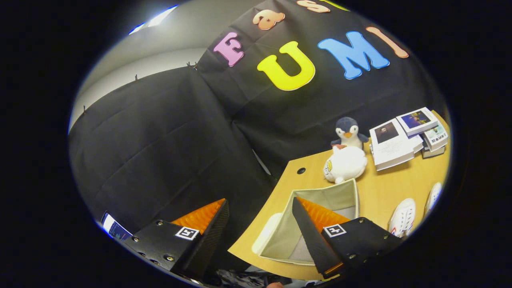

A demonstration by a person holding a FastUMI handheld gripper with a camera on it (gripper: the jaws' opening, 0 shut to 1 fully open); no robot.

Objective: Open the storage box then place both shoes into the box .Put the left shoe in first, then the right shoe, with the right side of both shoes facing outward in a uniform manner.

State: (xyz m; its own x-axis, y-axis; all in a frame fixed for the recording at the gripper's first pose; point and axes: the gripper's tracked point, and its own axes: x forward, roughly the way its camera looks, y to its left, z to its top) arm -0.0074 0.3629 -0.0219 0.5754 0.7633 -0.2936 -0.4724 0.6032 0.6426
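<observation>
- Gripper view, item one: gripper [260, 224], two fingers spread wide apart, nothing held between them; each finger body carries a small square marker tag.
- Left finger [202, 224]: sits off the table's edge, over the dark booth cloth.
- Right finger [316, 236]: lies across the open mouth of the storage box as seen from here; whether it touches the box cannot be told.
- Storage box [340, 198]: pale grey-beige fabric, soft-sided, top open, interior visible and holding no shoe; stands on the table near its front edge, just ahead of the right finger and partly behind it.
- Table [384, 188]: light wood top with one small round dark hole [301, 171] near its far corner, beyond the box.
- Shoes: two white shoes on the table, to the right of the box and apart from it. Nearer shoe [403, 218] shows its sole side, with a little red and blue at the heel end. Second shoe [434, 196] lies further right, partly cut off.
- White plush toy [345, 164]: round, lying just beyond the box's far wall.
- Penguin plush [347, 133]: grey-blue, orange beak, upright, directly behind the white toy and touching it.
- Books [408, 138]: loose stack of several, right of the penguin, toward the far side of the table.
</observation>
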